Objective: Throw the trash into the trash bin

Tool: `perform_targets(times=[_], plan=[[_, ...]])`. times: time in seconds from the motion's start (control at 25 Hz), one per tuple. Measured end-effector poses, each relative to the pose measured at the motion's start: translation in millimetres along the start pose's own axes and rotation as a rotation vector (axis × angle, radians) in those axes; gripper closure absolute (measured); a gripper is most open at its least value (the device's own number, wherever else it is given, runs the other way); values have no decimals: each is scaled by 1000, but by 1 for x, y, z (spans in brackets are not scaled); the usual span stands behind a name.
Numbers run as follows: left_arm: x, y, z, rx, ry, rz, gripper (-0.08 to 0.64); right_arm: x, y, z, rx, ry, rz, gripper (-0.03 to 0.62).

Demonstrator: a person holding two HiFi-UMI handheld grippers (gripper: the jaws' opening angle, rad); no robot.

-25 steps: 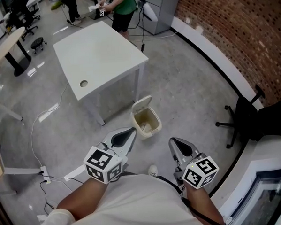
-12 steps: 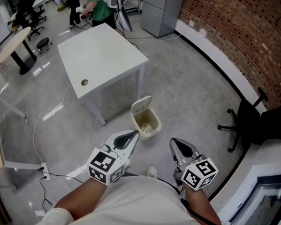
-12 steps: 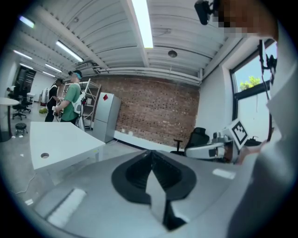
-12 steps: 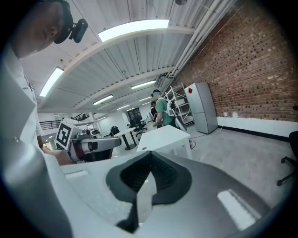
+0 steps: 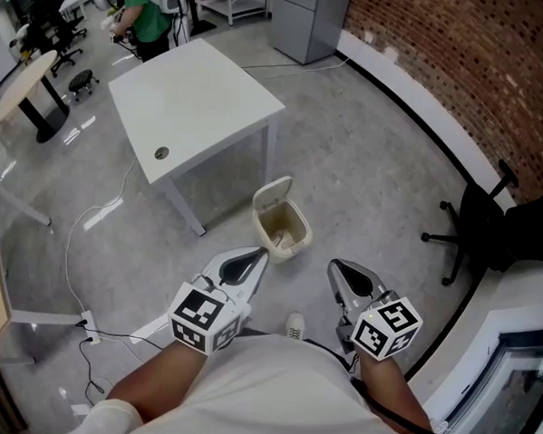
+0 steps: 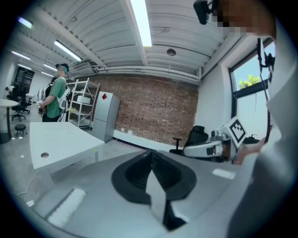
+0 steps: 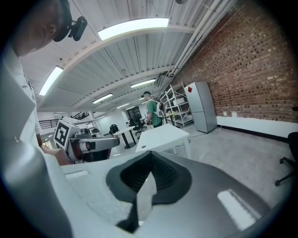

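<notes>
A small beige trash bin (image 5: 286,229) stands on the floor by the white table's corner, lid flipped up, with pale scraps inside. My left gripper (image 5: 256,255) hovers just near-left of the bin, its jaws shut and empty. My right gripper (image 5: 339,271) is to the bin's near right, also shut with nothing in it. In the left gripper view the left gripper (image 6: 151,154) has its pads meeting, and the right gripper (image 6: 210,148) shows beside it. In the right gripper view the right gripper (image 7: 150,156) is closed. No loose trash is visible outside the bin.
A white table (image 5: 193,102) stands beyond the bin. A person in a green top (image 5: 139,19) is at its far side. A black office chair (image 5: 490,232) sits at the right by the brick wall (image 5: 463,56). Cables and a power strip (image 5: 85,327) lie on the floor at left.
The person in green has walked leftward behind the table. My left gripper shifted slightly toward the bin. The right gripper stayed put, and both stay shut.
</notes>
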State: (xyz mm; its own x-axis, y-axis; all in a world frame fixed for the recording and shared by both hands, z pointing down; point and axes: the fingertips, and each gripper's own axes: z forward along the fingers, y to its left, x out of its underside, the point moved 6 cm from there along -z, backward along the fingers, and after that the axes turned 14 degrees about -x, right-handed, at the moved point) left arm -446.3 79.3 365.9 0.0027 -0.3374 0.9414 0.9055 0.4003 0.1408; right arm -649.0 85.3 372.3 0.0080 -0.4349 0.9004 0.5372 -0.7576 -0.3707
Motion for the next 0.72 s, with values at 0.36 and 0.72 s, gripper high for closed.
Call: perform_targets(times=[0.36, 0.72], plan=[[-2, 4, 0, 3, -3, 7, 551, 0, 2, 2, 11, -1, -6, 591], [-2, -1, 3, 15, -10, 9, 552, 3, 1, -2, 24, -11, -2, 592]])
